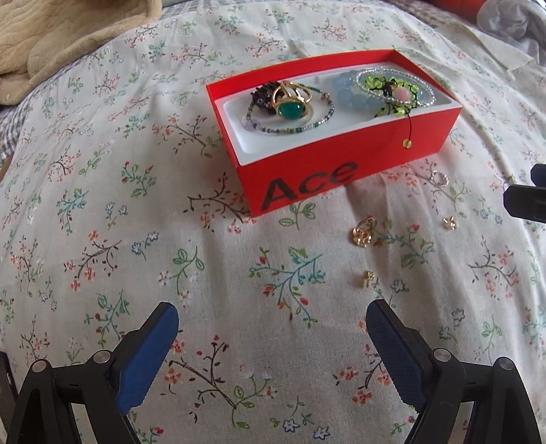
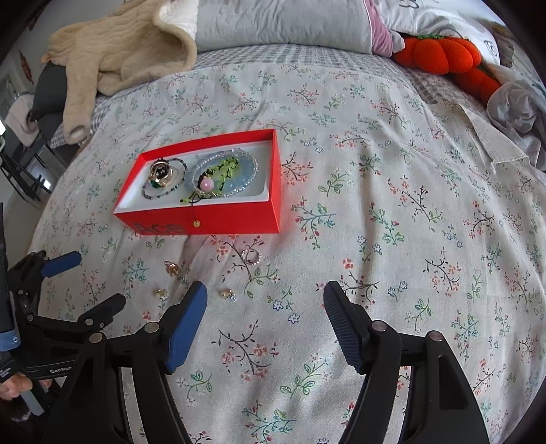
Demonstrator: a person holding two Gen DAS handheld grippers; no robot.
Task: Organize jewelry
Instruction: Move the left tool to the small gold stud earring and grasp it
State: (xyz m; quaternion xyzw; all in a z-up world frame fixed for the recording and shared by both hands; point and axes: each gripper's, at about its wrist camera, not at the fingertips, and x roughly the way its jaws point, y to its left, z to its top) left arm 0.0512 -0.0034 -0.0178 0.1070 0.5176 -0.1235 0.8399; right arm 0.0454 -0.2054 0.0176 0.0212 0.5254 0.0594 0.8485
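Note:
A red box (image 1: 348, 143) (image 2: 239, 218) with a white liner sits on the floral bedspread. It holds a green-stone gold ring (image 1: 290, 109), beaded bracelets (image 1: 385, 90) (image 2: 225, 170) and a pink bead (image 2: 207, 184). A thin cord with a yellow bead (image 1: 406, 143) hangs over its side. Loose on the cloth near the box lie a silver ring (image 1: 438, 178) (image 2: 251, 257), a gold ring (image 1: 363, 232) (image 2: 171, 268) and small gold pieces (image 1: 368, 278) (image 1: 450, 222) (image 2: 226, 293) (image 2: 161, 292). My left gripper (image 1: 272, 321) (image 2: 87, 278) is open and empty. My right gripper (image 2: 265, 297) is open and empty.
A beige quilted blanket (image 2: 123, 51) lies at the far left of the bed. Grey pillows (image 2: 283, 24) and an orange plush pumpkin (image 2: 440, 54) are at the head. Crumpled white cloth (image 2: 518, 109) lies at the right. The bed edge drops off at the left.

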